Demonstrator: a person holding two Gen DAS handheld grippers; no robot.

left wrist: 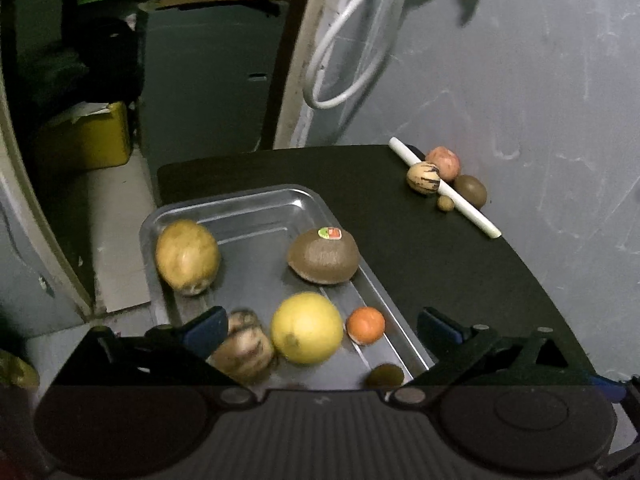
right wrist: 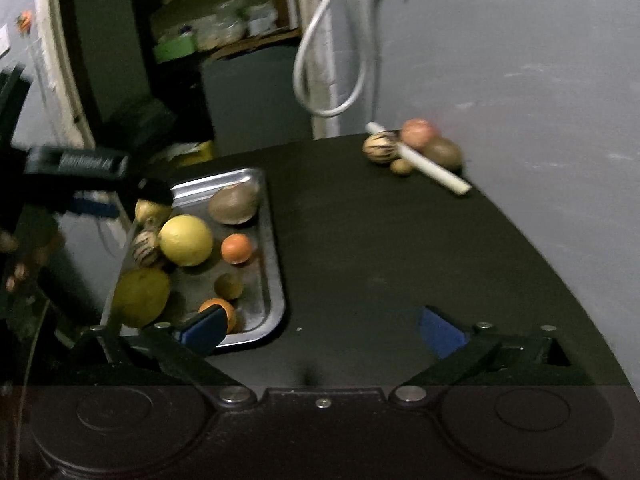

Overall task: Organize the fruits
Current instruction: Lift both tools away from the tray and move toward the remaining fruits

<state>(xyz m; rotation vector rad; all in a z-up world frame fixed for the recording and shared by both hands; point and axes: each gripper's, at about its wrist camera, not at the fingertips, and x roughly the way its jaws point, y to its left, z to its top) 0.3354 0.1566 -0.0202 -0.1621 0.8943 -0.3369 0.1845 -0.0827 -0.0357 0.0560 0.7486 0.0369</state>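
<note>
Left claw (left wrist: 320,330) wide open, empty, above tray (left wrist: 256,204); right claw (right wrist: 320,326) same.

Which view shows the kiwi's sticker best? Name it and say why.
The left wrist view: the kiwi lies close and sharp in the tray, its sticker on top. The right wrist view shows the kiwi smaller and blurred, with no sticker discernible.
</note>
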